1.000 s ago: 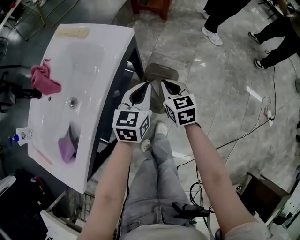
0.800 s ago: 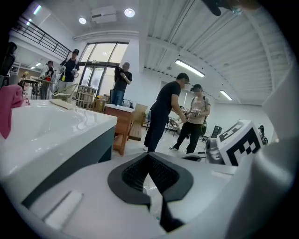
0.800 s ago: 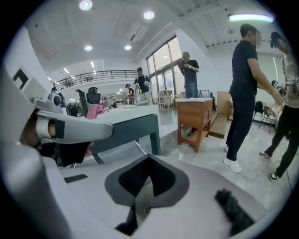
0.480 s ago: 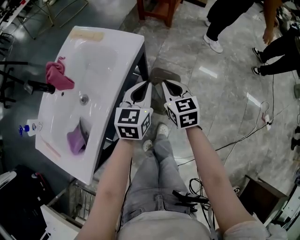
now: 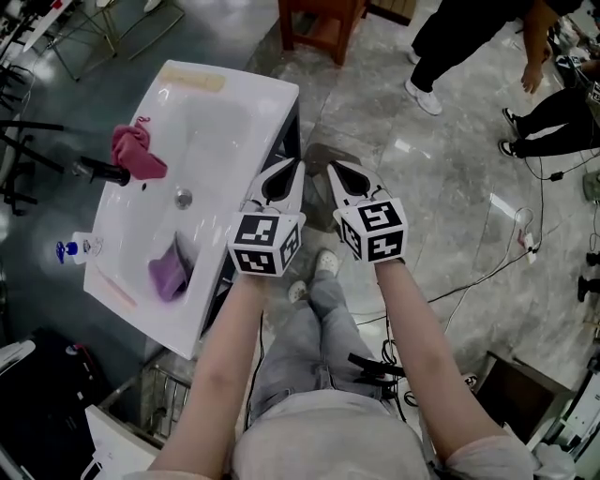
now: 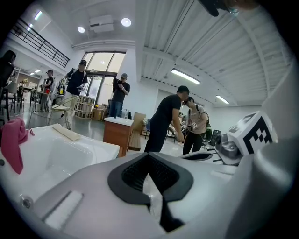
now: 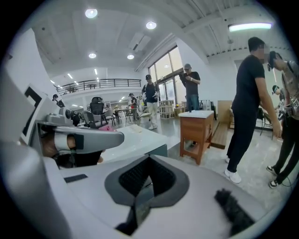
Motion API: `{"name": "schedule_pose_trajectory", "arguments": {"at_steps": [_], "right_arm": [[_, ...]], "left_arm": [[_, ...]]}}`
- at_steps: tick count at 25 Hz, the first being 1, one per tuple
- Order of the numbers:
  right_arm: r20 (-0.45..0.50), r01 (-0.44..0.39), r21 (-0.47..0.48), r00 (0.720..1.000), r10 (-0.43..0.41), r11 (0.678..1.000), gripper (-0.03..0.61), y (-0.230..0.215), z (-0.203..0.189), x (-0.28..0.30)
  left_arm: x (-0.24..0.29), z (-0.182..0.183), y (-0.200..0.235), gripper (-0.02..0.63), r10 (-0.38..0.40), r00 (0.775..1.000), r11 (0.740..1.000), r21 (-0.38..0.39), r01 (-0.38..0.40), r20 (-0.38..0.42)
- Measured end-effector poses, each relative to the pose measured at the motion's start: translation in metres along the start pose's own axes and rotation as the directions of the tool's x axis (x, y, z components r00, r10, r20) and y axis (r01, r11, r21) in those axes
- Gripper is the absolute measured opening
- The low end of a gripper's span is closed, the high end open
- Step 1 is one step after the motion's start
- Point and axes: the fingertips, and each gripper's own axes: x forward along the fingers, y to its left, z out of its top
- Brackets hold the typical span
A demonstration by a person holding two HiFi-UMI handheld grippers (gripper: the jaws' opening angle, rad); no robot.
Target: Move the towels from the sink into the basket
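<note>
The white sink (image 5: pixel 246 103) stands at the left of the head view. A red towel (image 5: pixel 138 153) hangs over its far rim by the black tap (image 5: pixel 98 171). A purple towel (image 5: pixel 171 273) lies crumpled in the basin near the drain. My left gripper (image 5: pixel 291 173) and right gripper (image 5: pixel 337 174) are held side by side over the floor, to the right of the sink and apart from both towels. Both are shut with nothing between the jaws. In the left gripper view the left gripper (image 6: pixel 149 158) points past the sink (image 6: pixel 70 149) and the red towel (image 6: pixel 13 140).
A wooden stand (image 5: pixel 319 23) is beyond the sink. People (image 5: pixel 459 37) stand on the tiled floor at the upper right. Cables (image 5: pixel 497 267) trail over the floor at the right. A soap bottle (image 5: pixel 80 248) rests on the sink's left rim. A wire frame (image 5: pixel 161 398) shows under the sink's near end.
Both grippers have risen together, still side by side and shut. The head view has shifted, so the sink now sits further right and lower in it.
</note>
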Motion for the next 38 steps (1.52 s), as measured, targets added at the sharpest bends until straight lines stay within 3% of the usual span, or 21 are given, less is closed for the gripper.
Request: {"name": "schedule_pose_trajectory", "arguments": {"at_steps": [15,31,35,38], "right_arm": [[0.147,-0.001,-0.015,0.989,0.003,1.0,0.017,0.034,0.092,-0.041],[0.242,-0.1,0.019,0.966,0.093,0.995,0.017,0.087,0.134,-0.065],[0.249,-0.127,-0.005,0.961,0.124,0.992,0.017,0.099,0.142,-0.067],[0.246,-0.146,-0.028,0.958,0.148,0.989,0.017,0.108,0.145,-0.064]], "left_arm": [[-0.048,0.065,-0.001,0.006,0.022,0.994,1.0,0.019,-0.024,0.108],[-0.107,0.111,0.012,0.006,0.115,0.966,0.993,0.002,-0.119,0.233],[-0.115,0.114,0.006,0.005,0.069,0.971,0.995,0.048,-0.082,0.231],[-0.119,0.115,0.008,0.006,0.066,0.968,0.996,0.038,-0.078,0.241]]}}
